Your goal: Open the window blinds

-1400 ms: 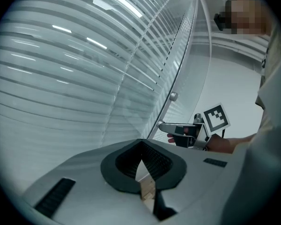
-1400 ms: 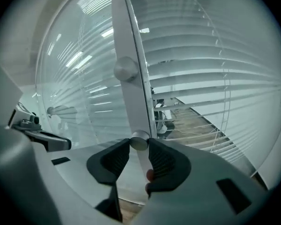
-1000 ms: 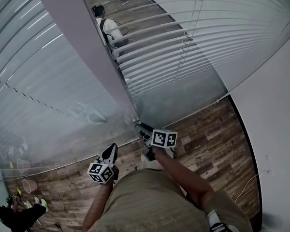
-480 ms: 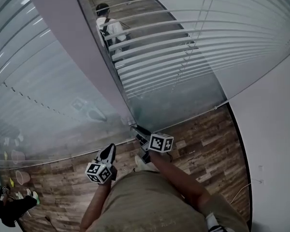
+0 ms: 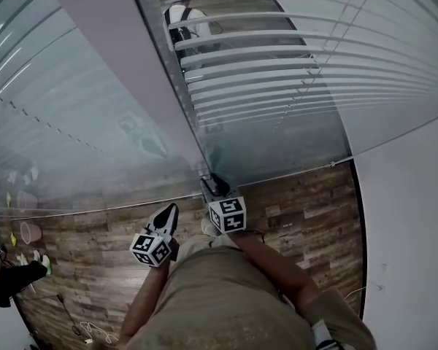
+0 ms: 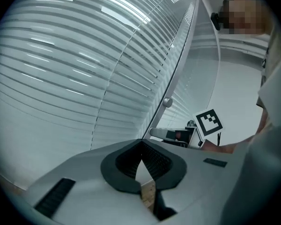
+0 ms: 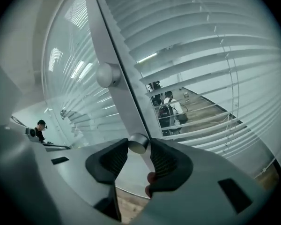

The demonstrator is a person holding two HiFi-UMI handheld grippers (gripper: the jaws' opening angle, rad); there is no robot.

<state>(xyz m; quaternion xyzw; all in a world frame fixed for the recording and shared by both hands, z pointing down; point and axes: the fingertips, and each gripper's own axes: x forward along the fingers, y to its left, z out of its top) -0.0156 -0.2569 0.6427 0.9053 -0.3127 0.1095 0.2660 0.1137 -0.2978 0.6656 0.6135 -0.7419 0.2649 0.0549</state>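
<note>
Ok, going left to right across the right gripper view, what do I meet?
Person in a dark cap → upper round knob → lower round knob → person with a backpack

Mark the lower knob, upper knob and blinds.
lower knob (image 7: 138, 143): right gripper view, its round end face.
upper knob (image 7: 107, 75): right gripper view, middle of its dome.
blinds (image 7: 196, 35): right gripper view, one slat's face.
</note>
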